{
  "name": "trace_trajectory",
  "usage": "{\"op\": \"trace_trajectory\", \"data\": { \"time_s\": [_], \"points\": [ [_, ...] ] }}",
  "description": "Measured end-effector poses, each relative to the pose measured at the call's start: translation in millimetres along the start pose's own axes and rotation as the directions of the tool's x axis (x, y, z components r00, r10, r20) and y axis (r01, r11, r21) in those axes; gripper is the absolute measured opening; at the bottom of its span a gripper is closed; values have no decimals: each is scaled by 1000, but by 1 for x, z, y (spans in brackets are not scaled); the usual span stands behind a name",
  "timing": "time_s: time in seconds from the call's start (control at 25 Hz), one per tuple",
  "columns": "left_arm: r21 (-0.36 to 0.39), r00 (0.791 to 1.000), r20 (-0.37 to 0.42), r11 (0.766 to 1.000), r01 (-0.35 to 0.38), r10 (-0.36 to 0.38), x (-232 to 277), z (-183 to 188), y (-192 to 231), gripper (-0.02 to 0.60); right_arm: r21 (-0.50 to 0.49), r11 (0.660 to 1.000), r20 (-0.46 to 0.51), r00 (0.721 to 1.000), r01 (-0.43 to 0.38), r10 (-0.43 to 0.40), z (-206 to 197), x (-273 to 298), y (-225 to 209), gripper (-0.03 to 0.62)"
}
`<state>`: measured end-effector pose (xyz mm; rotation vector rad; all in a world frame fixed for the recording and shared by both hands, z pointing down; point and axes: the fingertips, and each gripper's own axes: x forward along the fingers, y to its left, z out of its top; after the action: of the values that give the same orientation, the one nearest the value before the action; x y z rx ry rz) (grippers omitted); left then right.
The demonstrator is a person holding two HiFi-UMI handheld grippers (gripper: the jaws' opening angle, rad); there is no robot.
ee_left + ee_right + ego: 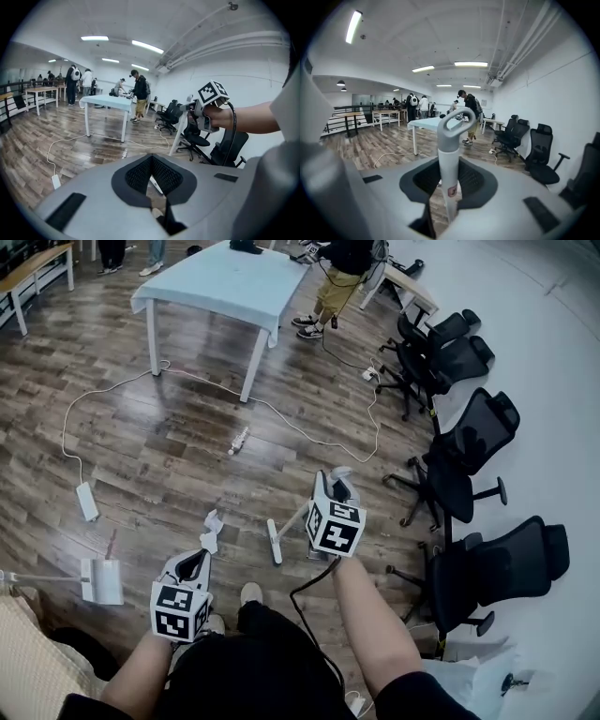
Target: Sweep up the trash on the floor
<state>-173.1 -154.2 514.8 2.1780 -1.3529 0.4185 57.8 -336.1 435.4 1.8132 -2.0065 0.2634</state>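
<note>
Nearest us, the left tongs are drawn together on nothing, hanging low over the wooden floor. A crumpled paper lies just beyond their tips. Off to the left, well apart from both tongs, lies what looks like a white dustpan.

The right tongs are clamped on the broom, high on its handle just under the hanging loop. From there the handle slopes down to the left, and its head rests on the floor between the two tongs, near the paper.

We judge the broom light and stiff. Its smooth plastic shaft could twist in so high a hold, and a lower grip, or the left tongs added further down, would steady the stroke. The paper looks featherlight and likely to skitter, so short strokes suit it.

Further out, a small piece of trash lies beside a white cable. Beyond it stand the cloth-covered bench and, along the wall, black office chairs.
</note>
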Motion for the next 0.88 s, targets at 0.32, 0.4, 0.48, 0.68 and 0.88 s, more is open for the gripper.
{"op": "trace_trajectory", "data": {
  "time_s": [0.32, 0.4, 0.48, 0.68, 0.88],
  "points": [
    [-210, 1000, 10, 978, -13, 15, 53, 39, 15, -6, -19, 1000, -6, 1000, -19, 19, 10, 61, -75, 101],
    [-222, 999, 9, 974, -32, 35, 82, 56, 19, -6, 9, 1000, 0, 1000, -22, 22, 16, 83, -100, 103],
    [-239, 998, -3, 969, -58, 59, 118, 76, 23, -5, 41, 999, 7, 1000, -31, 30, 24, 108, -123, 103],
    [-361, 998, -37, 931, -62, 52, 207, 126, 6, -6, 63, 991, -5, 993, -116, 116, 41, 169, -151, 102],
    [-373, 999, -9, 927, -42, 42, 271, 181, -12, -5, 15, 981, -1, 981, -195, 195, 69, 241, -164, 103]
  ]
}}
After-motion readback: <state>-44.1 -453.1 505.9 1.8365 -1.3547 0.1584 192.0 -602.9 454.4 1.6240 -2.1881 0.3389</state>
